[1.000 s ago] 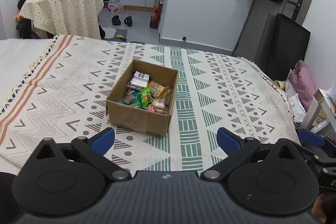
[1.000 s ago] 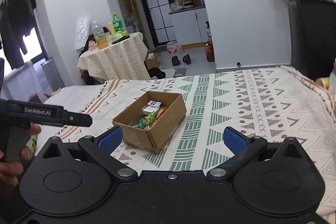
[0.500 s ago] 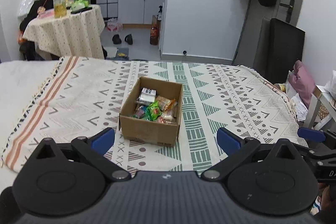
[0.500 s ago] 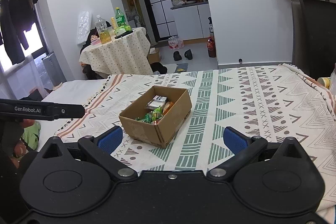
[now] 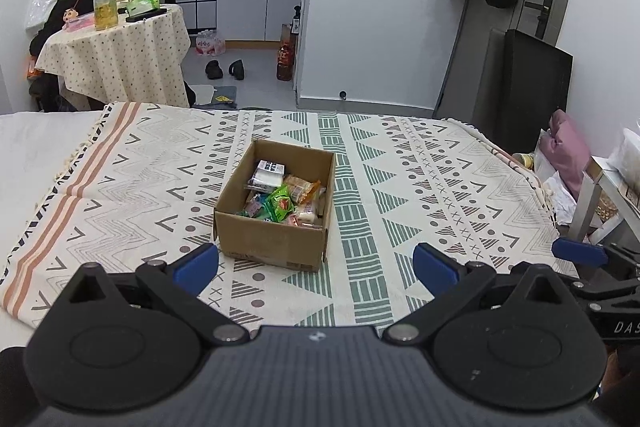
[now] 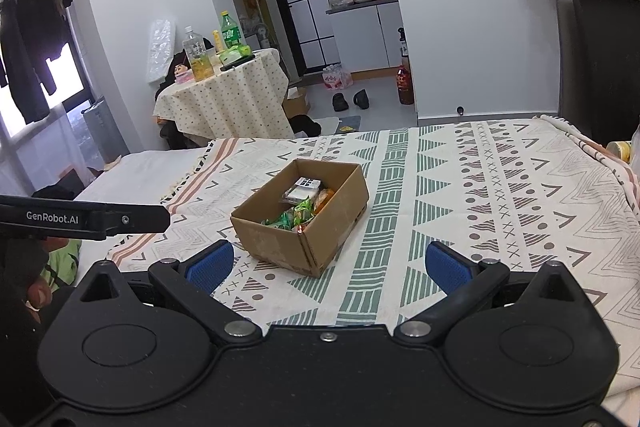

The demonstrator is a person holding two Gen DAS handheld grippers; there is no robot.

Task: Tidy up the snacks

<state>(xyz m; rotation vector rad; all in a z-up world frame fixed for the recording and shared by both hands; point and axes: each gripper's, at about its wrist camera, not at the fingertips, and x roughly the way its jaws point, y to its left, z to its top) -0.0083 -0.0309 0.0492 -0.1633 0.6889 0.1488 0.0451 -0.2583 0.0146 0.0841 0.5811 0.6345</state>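
An open cardboard box [image 5: 276, 241] [image 6: 280, 239] stands on a patterned cloth [image 5: 420, 195] [image 6: 480, 195]. Inside lie several snack packets [image 5: 282, 201] [image 6: 304, 207]: white, orange, green and pink wrappers. My left gripper [image 5: 316, 269] hangs open near the cloth's front edge, just short of the box, nothing between its blue pads [image 5: 198, 263]. My right gripper [image 6: 326, 263] is open too, a little back and to the right of the box, empty. The left gripper's black body [image 6: 84, 217] shows at the left of the right wrist view, a hand beneath it.
A round table [image 5: 116, 63] with a dotted cloth holds bottles at the back left. Shoes [image 5: 224, 69] and a bottle [image 5: 285, 65] sit on the floor beyond the cloth. A black panel [image 5: 532, 95] and pink bag [image 5: 566, 147] stand at the right. The right gripper's blue tip [image 5: 578, 251] shows at right.
Both grippers have pulled back and risen slightly, then eased forward again; the box looks a bit nearer than half a second ago. Both stay open and empty. The box has not moved.
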